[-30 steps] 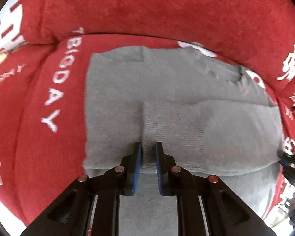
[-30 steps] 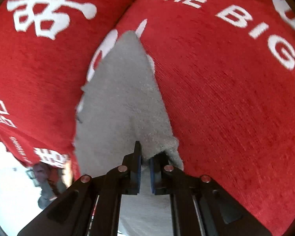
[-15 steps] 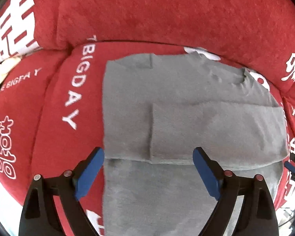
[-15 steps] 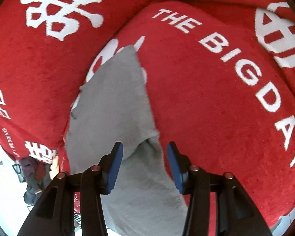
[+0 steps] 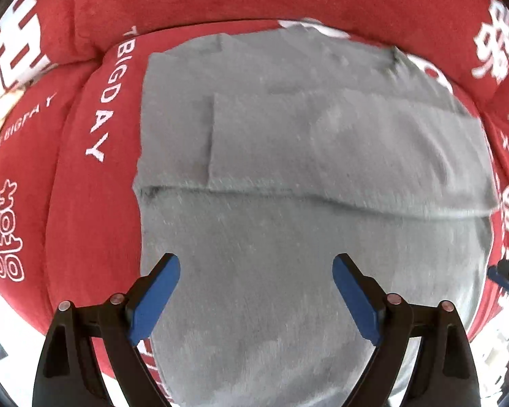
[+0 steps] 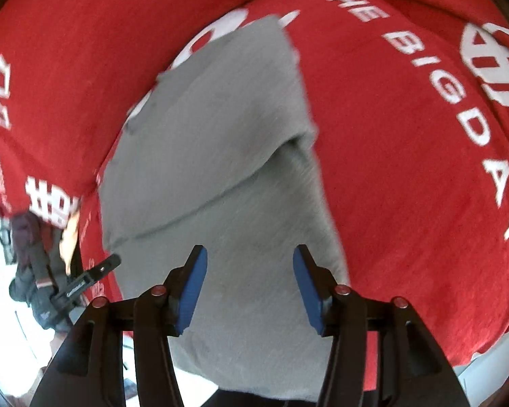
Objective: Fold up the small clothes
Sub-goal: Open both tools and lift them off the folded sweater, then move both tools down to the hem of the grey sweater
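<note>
Red lettered cushion (image 5: 85, 203) under grey garment (image 5: 288, 237)

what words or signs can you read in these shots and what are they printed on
"THE BIG DAY" in white on the red sofa cover, right wrist view.
"BIGDAY" in white on the same cover, left wrist view; the letter before it is cut off.
"BIGFAY", as far as it reads, smaller and blurred, at the left edge.
Large white Chinese characters on the cover; I cannot read them.
The grey garment bears no text.

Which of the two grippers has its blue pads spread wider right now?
The left gripper: its pads stand far apart over the grey garment, while the right gripper's are narrower, opening.
</note>
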`<state>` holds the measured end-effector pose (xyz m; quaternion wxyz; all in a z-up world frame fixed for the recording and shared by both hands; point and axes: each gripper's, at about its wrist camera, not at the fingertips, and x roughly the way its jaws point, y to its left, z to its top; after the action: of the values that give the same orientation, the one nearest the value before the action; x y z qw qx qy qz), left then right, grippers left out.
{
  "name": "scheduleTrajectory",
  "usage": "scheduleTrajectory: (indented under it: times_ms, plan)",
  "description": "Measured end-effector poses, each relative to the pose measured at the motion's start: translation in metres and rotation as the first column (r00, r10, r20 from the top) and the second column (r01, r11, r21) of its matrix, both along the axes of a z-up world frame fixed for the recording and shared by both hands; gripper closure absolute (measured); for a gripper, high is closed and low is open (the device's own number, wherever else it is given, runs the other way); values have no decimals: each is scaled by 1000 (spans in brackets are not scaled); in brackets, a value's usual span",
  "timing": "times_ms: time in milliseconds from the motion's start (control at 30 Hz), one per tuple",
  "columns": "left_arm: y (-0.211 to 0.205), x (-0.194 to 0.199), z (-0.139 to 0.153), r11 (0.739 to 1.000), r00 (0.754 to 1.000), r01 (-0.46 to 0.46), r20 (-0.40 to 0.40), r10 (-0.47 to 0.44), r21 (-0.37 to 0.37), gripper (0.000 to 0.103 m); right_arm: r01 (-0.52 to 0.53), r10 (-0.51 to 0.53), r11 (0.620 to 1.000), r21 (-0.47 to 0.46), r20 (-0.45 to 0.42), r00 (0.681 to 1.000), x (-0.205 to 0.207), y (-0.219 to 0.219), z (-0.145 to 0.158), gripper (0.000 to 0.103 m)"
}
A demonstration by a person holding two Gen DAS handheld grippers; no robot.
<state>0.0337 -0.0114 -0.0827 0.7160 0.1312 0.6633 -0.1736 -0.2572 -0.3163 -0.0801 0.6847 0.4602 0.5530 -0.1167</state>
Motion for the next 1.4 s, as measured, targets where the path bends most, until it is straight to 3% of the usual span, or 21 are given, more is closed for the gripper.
scheduleTrajectory:
  times_ms: [167, 433, 933, 1100, 1400]
  plan:
    - [-2, -14, -3, 1000, 997, 12, -71, -13, -21, 12, -43, 43, 999, 23, -2, 999, 4, 21, 2, 42]
    - [-13, -30, -3, 999, 993, 13, -117, -18, -36, 12, -87, 88, 995, 39, -9, 996, 5, 38, 5, 39]
    - [-48, -71, -13, 998, 981, 40, -188, -47, -43, 12, -69, 72, 996, 65, -41, 997, -19, 24, -1, 39]
    - [-46, -96, -8, 1000, 981, 1, -196, -7, -28, 12, -97, 100, 993, 66, -34, 994, -22, 16, 2, 39]
    - [-23, -164, -3, 991, 968, -130, -217, 122, -21, 12, -279, 280, 958, 65, -2, 960, -18, 13, -4, 36]
